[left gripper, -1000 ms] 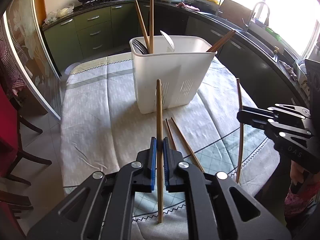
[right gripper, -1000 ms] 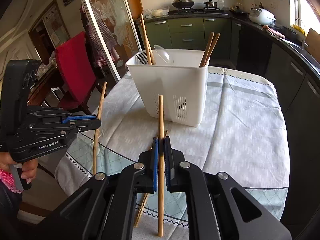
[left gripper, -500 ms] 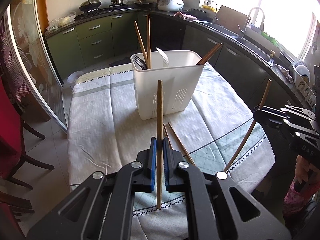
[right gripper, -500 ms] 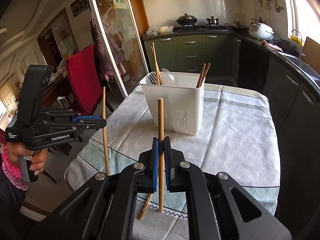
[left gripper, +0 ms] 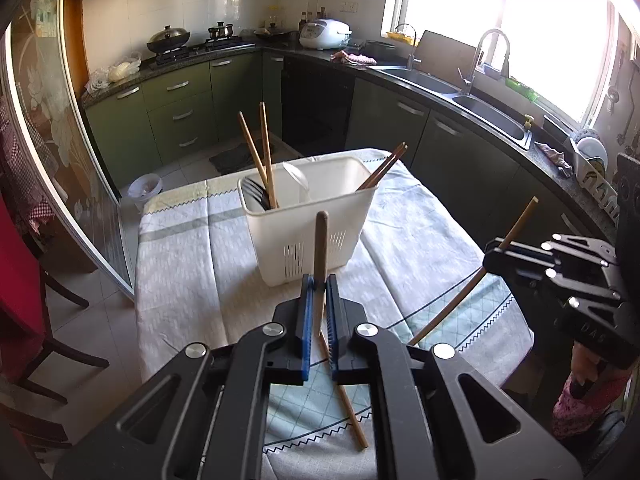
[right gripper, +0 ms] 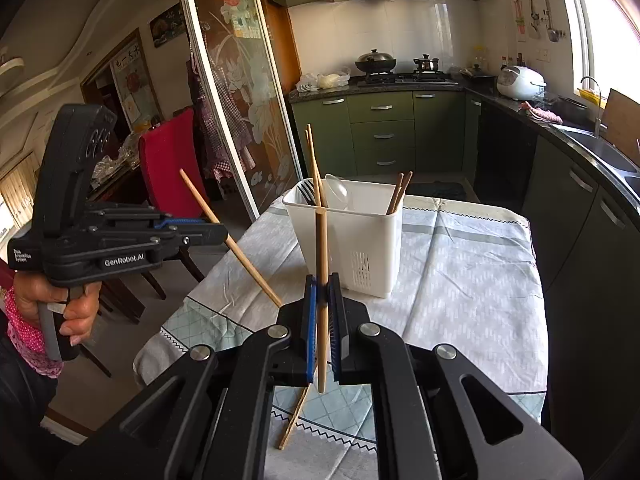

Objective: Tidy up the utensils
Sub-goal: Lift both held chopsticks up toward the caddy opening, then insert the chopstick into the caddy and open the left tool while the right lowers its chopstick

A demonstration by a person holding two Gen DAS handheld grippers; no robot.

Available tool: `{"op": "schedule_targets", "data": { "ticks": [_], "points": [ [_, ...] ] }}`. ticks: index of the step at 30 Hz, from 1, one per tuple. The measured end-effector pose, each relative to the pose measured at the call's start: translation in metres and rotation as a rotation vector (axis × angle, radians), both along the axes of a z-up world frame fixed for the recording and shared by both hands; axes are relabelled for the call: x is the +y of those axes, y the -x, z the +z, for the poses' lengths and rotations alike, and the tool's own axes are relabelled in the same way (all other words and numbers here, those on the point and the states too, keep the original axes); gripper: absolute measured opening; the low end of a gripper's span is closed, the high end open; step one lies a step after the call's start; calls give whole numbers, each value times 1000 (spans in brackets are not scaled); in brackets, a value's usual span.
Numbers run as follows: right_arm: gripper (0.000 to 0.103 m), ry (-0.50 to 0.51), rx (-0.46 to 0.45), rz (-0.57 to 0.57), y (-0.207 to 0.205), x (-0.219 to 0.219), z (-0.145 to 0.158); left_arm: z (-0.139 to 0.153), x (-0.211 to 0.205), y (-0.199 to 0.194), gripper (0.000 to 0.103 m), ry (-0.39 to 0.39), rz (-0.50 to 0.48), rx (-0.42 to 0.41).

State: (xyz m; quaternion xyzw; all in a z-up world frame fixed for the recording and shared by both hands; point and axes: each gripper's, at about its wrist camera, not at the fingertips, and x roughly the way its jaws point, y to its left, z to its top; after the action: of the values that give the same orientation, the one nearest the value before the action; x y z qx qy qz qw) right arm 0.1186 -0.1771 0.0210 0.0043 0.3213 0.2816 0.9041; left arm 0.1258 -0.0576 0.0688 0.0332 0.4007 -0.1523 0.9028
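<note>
Wooden chopsticks, 1 apiece, are clamped in the left gripper (left gripper: 318, 300) and right gripper (right gripper: 322, 304) above the table's (right gripper: 472, 280) near edge, while the white basket (left gripper: 312, 224) stands mid-table holding 4 more.

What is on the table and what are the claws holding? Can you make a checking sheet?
Surface: table under a pale patterned cloth.
Job's things: white basket standing upright on the cloth, with chopsticks, a fork and a spoon inside; loose chopstick lying on the cloth near the front edge.
Clutter: nothing seen on the table.
Claws: left claw shut on a chopstick; right claw shut on another chopstick; both raised off the table.
Cables: nothing seen.
Surroundings: green cabinets, sink, rice cooker, red chair.
</note>
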Motion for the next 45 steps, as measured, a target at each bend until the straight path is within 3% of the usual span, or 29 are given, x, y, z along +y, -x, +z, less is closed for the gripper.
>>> {"op": "schedule_targets", "data": {
  "ticks": [9, 14, 18, 23, 25, 26, 27, 31, 36, 40, 45],
  "points": [
    [7, -7, 15, -4, -4, -9, -5, 97, -17, -20, 6, -2, 21, -211],
    [7, -16, 14, -7, -5, -16, -4, 123, -24, -38, 6, -22, 62, -284],
    [7, -30, 13, -10, -6, -20, -2, 112, -29, -65, 6, -34, 86, -239],
    [7, -60, -22, -14, -7, -24, 18, 75, -28, -95, 7, -59, 102, -141],
    [7, -73, -46, -5, -7, -22, 32, 63, -24, -100, 21, -63, 118, -120],
    [7, -81, -61, -2, -8, -20, 41, 60, -22, -99, 31, -58, 121, -118],
    [7, -90, -82, -3, -9, -19, 51, 58, -20, -98, 32, -58, 125, -121],
    [7, -154, -174, -14, -19, -15, 95, 58, -7, -79, 33, -59, 133, -160],
    [7, -191, -263, -85, -48, -8, 139, 46, 8, -46, 36, -54, 115, -142],
    [7, -141, -241, -146, -88, 3, 139, 26, 23, -24, 36, -56, 111, -93],
    [7, -77, -138, -171, -132, 20, 103, 4, 34, -13, 38, -58, 110, -33]
  ]
}}
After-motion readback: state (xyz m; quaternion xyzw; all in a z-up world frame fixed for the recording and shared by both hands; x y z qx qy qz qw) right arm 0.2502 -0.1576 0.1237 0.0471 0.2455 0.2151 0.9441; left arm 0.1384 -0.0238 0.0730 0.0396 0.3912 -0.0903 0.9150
